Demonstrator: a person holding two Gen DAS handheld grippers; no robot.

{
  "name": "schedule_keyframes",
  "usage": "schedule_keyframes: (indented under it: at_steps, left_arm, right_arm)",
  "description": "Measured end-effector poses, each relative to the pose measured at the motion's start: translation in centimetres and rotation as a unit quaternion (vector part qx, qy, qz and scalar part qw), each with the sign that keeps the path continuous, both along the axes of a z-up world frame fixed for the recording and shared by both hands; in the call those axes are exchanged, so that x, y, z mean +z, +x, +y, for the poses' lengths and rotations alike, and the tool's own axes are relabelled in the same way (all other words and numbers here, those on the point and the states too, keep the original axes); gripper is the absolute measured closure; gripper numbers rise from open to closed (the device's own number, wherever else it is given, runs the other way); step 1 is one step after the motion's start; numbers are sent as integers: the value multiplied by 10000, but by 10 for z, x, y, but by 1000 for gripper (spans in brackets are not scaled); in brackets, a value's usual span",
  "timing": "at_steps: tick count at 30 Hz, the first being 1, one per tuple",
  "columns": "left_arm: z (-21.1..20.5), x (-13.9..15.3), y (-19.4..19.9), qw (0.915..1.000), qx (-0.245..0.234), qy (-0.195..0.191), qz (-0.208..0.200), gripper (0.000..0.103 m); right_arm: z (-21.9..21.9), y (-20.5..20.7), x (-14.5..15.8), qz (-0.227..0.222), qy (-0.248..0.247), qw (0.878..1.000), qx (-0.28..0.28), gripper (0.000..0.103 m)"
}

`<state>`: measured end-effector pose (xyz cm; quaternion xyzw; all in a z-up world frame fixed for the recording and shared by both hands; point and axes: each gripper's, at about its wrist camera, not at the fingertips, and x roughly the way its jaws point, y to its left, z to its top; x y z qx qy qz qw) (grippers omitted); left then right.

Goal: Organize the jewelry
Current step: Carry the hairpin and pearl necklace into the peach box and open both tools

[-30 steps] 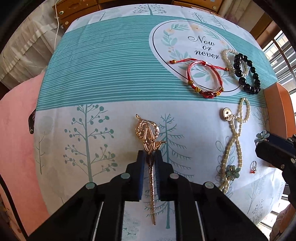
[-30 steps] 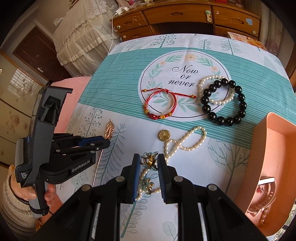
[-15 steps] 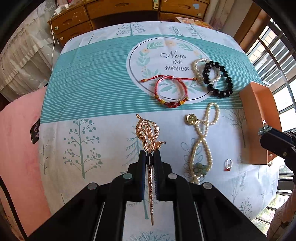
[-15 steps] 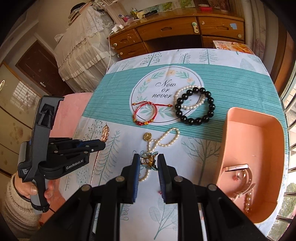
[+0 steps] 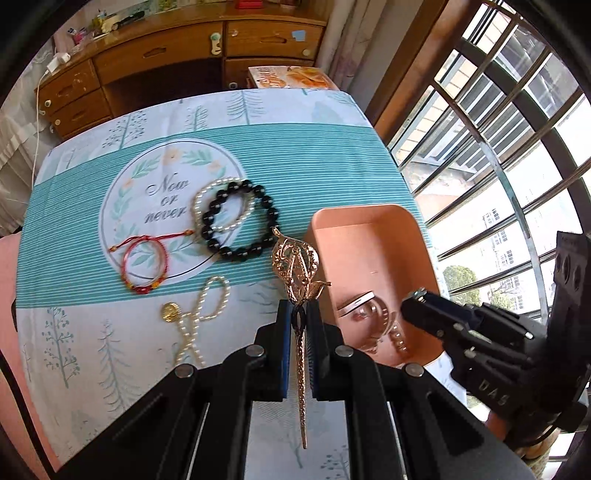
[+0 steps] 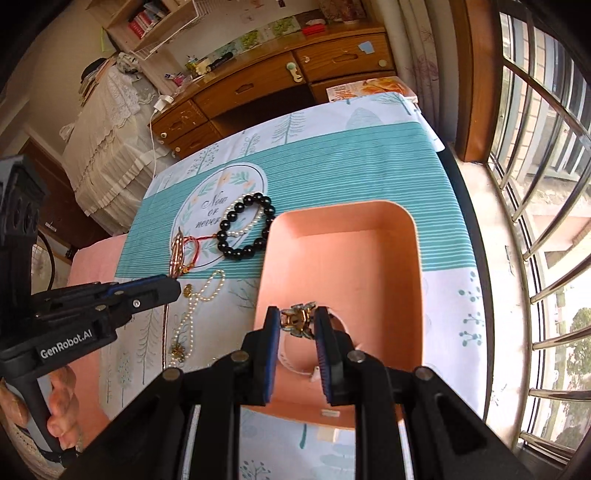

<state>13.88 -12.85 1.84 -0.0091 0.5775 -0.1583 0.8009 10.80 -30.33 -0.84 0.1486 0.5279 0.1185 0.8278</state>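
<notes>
Teal-striped tablecloth (image 5: 92, 236), barred window (image 5: 517, 166)

This is a lived-in room of a home, likely a bedroom or study. A wooden desk (image 6: 280, 81) with drawers stands against the wall, cluttered on top, with a bookshelf (image 6: 147, 22) above and a lace-covered piece of furniture (image 6: 107, 122) beside it. A table under a printed cloth (image 5: 295, 155) reading "Now or never" sits by a barred window (image 5: 509, 155) that looks out on buildings and trees.
</notes>
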Motion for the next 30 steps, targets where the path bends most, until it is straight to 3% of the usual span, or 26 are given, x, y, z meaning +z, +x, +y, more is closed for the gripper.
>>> schedule_keyframes:
  at_steps: [7,15,30]
  left_arm:
    - [-49,-20,21,9992,134,-277,265,98]
    - [-69,-49,39,9963,346,-487,613,98]
    - [-91,-68,48,9927,428,-791,807,97]
  right_arm:
    - [-22,-6,-19,162,-14,9997,-160,84]
    - [-32,-7,-31,293,70,9993,-217,83]
    - [-38,-22,-8,-162,-110,9991,-365,82]
